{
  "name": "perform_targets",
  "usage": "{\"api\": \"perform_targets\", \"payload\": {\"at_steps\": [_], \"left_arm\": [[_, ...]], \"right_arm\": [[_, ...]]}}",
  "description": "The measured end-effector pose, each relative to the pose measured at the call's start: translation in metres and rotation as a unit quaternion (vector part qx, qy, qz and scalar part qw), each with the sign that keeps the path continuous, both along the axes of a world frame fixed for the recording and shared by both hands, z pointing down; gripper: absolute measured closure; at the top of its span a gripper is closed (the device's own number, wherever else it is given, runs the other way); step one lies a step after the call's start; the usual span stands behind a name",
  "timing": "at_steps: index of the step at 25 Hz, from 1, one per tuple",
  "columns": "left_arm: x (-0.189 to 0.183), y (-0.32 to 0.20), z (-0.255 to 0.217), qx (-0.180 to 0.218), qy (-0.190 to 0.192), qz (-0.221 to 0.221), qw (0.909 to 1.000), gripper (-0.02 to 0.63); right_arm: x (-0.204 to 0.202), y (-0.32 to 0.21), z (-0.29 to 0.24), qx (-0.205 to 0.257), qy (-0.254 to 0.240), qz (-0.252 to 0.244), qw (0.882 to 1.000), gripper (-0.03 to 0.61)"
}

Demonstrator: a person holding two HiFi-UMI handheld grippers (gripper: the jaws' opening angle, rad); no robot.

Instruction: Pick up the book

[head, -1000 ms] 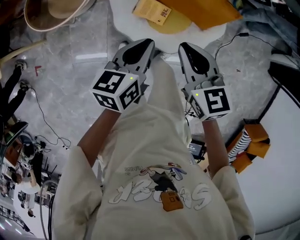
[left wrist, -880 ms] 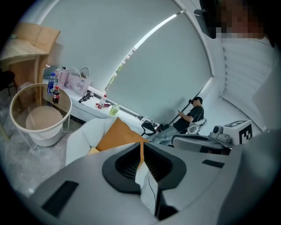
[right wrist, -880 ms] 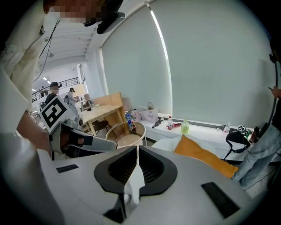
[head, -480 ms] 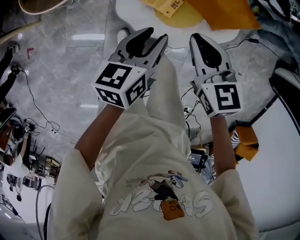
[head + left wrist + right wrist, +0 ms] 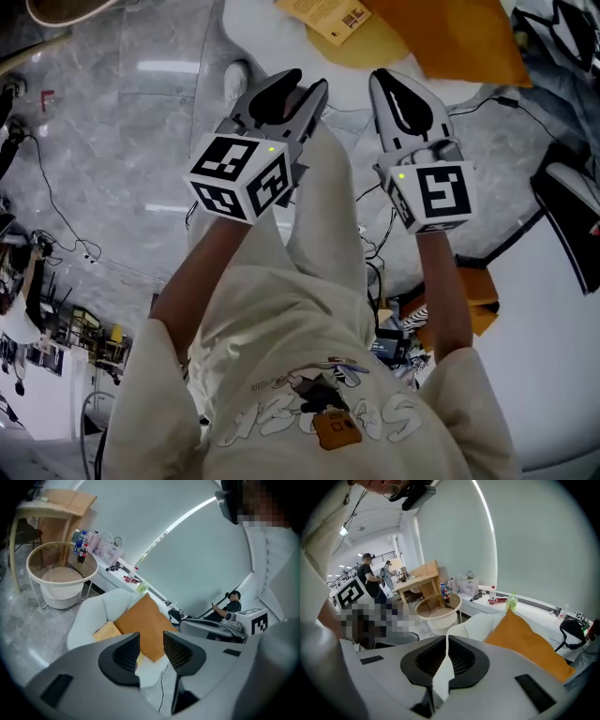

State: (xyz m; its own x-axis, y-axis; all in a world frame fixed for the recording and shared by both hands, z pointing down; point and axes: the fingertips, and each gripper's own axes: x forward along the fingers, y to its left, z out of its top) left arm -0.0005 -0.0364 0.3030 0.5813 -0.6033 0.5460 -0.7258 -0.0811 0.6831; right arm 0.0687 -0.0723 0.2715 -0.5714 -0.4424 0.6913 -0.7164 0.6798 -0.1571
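Tan-covered, the book [image 5: 107, 631] lies on the white chair [image 5: 86, 616] well ahead; your left gripper [image 5: 150, 643] has just been opening its jaws, empty, ready to approach, while your right gripper [image 5: 446, 651] is pressed together.

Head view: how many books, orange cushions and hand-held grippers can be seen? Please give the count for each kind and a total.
book: 1
orange cushion: 1
hand-held gripper: 2 (left hand-held gripper, right hand-held gripper)
Total: 4
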Motion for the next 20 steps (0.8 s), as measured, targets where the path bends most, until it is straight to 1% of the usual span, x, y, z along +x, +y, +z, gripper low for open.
{"api": "perform_targets", "payload": {"at_steps": [5,12,20], "left_arm": [[0.000,-0.005,0.048,-0.008,-0.007,-0.036,0.9993,0.465],[0.006,-0.006,0.100,-0.027,-0.013,-0.062,0.9976,0.465],[0.016,-0.008,0.156,-0.030,-0.023,-0.070,0.9968,0.462]], "right_arm": [[0.001,-0.004,0.045,-0.005,-0.004,-0.017,1.000,0.543],[0.006,-0.012,0.086,-0.013,0.006,-0.037,0.999,0.543],[0.005,-0.014,0.136,-0.020,0.010,-0.058,0.998,0.543]]}}
